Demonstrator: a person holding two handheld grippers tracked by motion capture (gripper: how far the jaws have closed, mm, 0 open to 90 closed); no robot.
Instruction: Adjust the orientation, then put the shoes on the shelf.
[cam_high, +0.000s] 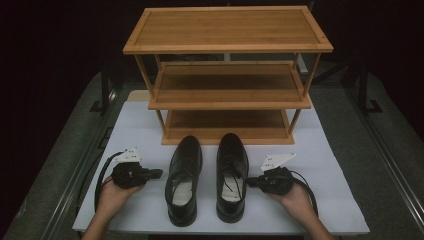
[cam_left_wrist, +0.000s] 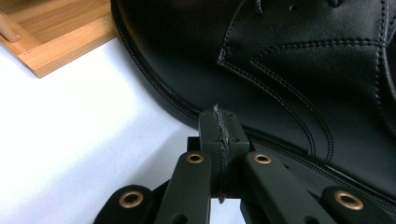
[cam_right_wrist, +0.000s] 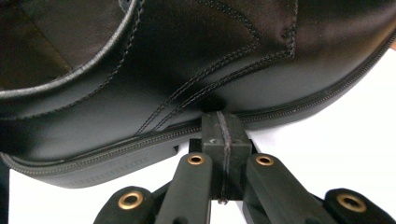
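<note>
High view, setting: we see a white counter (cam_high: 150, 125) with a three-tier bamboo shoe rack (cam_high: 227, 75) standing at its far side.
Rack: all three tiers lie bare; its lowest tier sits just behind the toes of the shoes.
Left shoe (cam_high: 183, 180): black leather lace-up, upright on its sole, toe toward the rack, heel toward the person.
Right shoe (cam_high: 232, 176): matching black lace-up, just beside the left shoe and parallel to it, a narrow strip of counter between them.
Left tongs (cam_high: 157, 173): held in the person's left hand (cam_high: 112, 192) on the counter, tips pointing at the outer side of the left shoe, near it.
Left tongs, state: in the left gripper view we see the jaws pressed flat together with nothing between them, tips close to the shoe's welt; we cannot tell whether they touch it.
Right tongs (cam_high: 250, 181): held in the right hand (cam_high: 295, 197), tips pointing at the outer side of the right shoe.
Right tongs, state: in the right gripper view the jaws meet fully, gripping nothing, tips right at the sole edge under the stitching.
</note>
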